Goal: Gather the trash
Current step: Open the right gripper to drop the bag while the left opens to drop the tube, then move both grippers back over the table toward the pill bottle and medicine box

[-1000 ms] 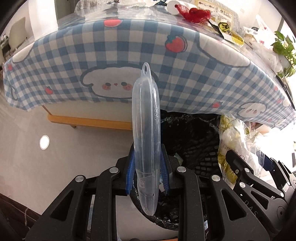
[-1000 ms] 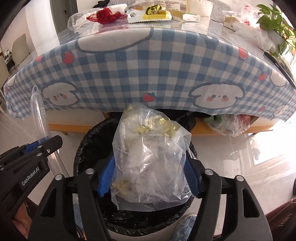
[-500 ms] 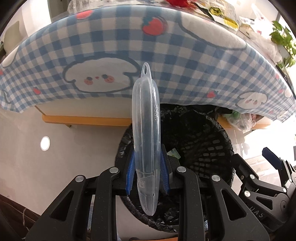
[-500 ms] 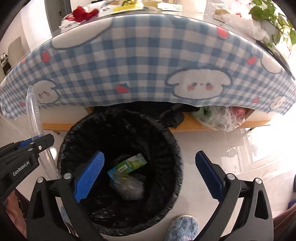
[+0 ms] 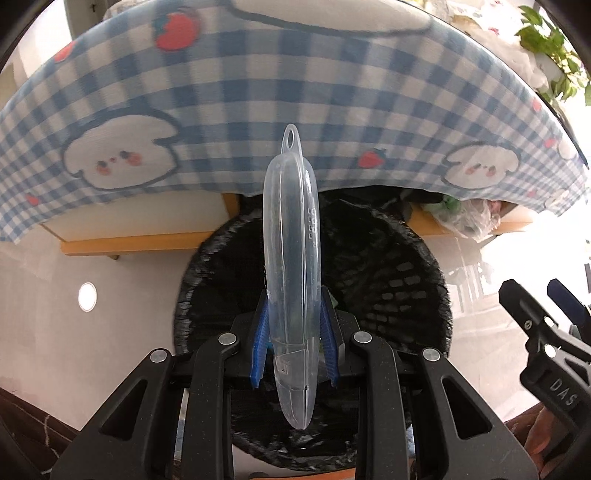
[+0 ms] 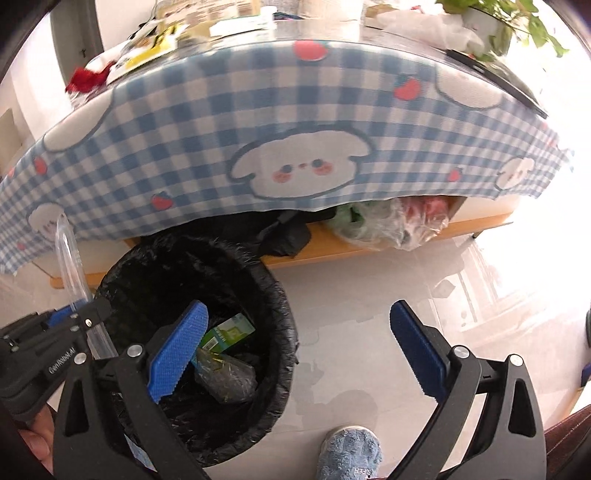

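My left gripper (image 5: 294,341) is shut on a long clear plastic case (image 5: 291,258) and holds it upright over the black-lined trash bin (image 5: 406,258). The case also shows at the left of the right wrist view (image 6: 70,258), held by the left gripper (image 6: 79,317). My right gripper (image 6: 299,354) is open and empty, to the right of the bin (image 6: 273,295). Inside the bin lie a clear plastic bag (image 6: 225,380) and a green carton (image 6: 227,332).
The table with a blue checked cloth (image 6: 295,122) overhangs the bin. Wrappers and a red net (image 6: 86,79) lie on top, a plant (image 6: 495,22) at the far right. A bag of rubbish (image 6: 391,221) sits on the shelf under the table. A slippered foot (image 6: 349,454) stands near the bin.
The right gripper opened and dropped the clear bag into the bin, then moved right. The left gripper carried the clear case over the bin.
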`<state>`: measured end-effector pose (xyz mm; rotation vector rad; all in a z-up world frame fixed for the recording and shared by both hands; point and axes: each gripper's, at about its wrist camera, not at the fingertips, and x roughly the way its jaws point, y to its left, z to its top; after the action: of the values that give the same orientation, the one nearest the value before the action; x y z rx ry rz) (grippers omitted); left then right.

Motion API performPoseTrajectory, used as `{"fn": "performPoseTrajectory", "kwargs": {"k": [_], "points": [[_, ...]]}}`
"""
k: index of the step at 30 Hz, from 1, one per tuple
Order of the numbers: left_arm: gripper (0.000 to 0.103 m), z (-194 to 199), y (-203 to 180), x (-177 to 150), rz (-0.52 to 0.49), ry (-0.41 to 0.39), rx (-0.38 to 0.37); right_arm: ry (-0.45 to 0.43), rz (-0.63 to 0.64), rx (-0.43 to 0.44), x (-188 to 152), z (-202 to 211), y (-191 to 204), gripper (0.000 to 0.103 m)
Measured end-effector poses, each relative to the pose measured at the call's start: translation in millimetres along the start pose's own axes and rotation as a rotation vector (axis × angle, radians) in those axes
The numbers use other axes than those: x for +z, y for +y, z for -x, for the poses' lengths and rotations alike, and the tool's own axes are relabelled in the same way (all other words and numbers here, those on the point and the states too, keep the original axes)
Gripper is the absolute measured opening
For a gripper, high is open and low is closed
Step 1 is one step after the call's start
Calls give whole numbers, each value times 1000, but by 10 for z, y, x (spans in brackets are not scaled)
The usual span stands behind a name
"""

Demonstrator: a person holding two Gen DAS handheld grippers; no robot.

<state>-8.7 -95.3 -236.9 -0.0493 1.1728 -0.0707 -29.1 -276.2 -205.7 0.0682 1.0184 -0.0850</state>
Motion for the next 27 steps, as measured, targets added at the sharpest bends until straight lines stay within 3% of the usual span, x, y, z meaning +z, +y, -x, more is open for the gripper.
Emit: {"fn": "performPoseTrajectory", "kwargs": {"k": [3, 5, 8, 15, 17, 20, 27], "points": [[29, -32, -80, -2, -11, -1, 5, -7, -14, -6, 3, 20, -62, 95], [47, -10, -82, -6, -20, -6, 8, -13, -22, -9, 10, 41, -98, 95], [63, 65, -71, 0, -25, -30, 27, -19, -25, -17, 21, 74, -100, 95], [85, 350, 110, 75, 5, -89, 36, -47, -25, -3, 138, 259, -65, 95], [96, 460, 153, 106, 10, -113, 43, -57, -29, 2, 192, 323, -67, 95], [97, 605, 185, 145, 11, -151, 60, -82, -30, 15, 283, 431, -69, 95], [97, 874, 335, 269, 52, -157, 38, -116, -22, 32, 541, 646, -21, 95]]}}
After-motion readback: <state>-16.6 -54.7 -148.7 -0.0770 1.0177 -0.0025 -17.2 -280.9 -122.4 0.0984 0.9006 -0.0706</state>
